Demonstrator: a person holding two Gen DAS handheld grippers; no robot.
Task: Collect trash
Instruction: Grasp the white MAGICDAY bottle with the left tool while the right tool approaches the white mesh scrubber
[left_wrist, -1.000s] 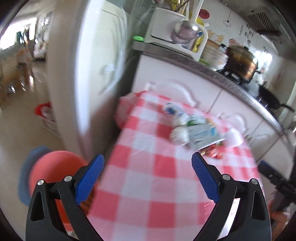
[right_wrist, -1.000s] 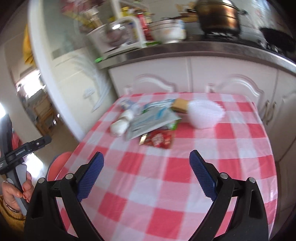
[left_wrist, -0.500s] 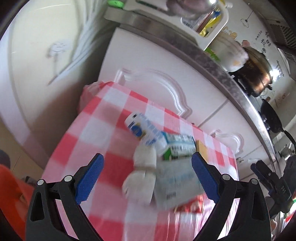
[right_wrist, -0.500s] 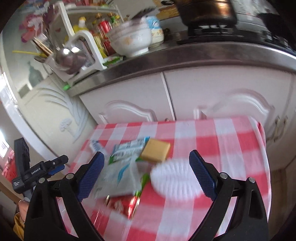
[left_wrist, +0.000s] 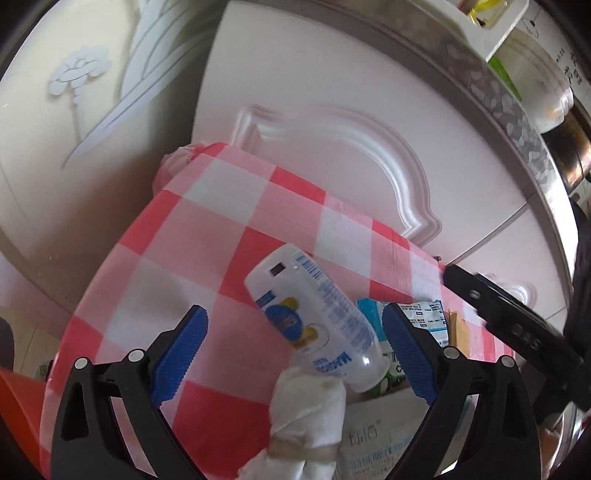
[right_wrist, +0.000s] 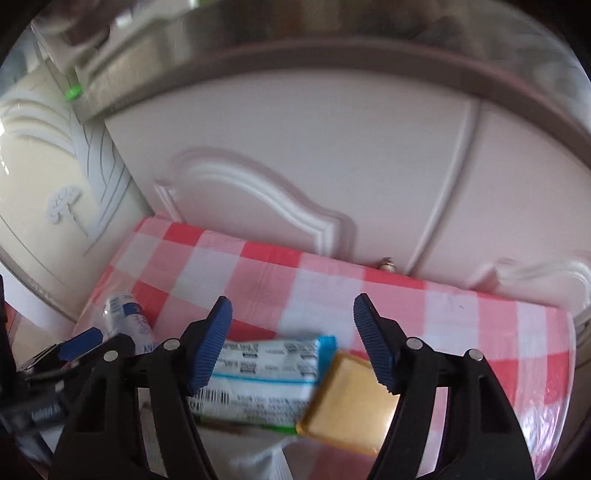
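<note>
On the red-and-white checked table (left_wrist: 207, 236), a white plastic bottle with a blue label (left_wrist: 317, 321) lies between the open jaws of my left gripper (left_wrist: 295, 347). A crumpled white tissue (left_wrist: 306, 417) lies just below the bottle. My right gripper (right_wrist: 291, 343) is open over a blue-and-white wrapper (right_wrist: 266, 369) and a gold foil square (right_wrist: 351, 402). The bottle (right_wrist: 125, 317) and my left gripper (right_wrist: 70, 347) show at the left of the right wrist view. My right gripper (left_wrist: 517, 328) shows at the right of the left wrist view.
White kitchen cabinet doors (right_wrist: 332, 166) stand right behind the table under a grey counter edge (left_wrist: 480, 81). A white fridge door (left_wrist: 74, 92) with a flower relief is at the left. A white packet with print (left_wrist: 376, 435) lies beside the tissue. Something orange (left_wrist: 14, 406) is low left.
Both grippers have moved forward and down towards the trash pile. The bottle now lies between my left jaws, and the wrapper and foil square lie between my right jaws. Both stay open.
</note>
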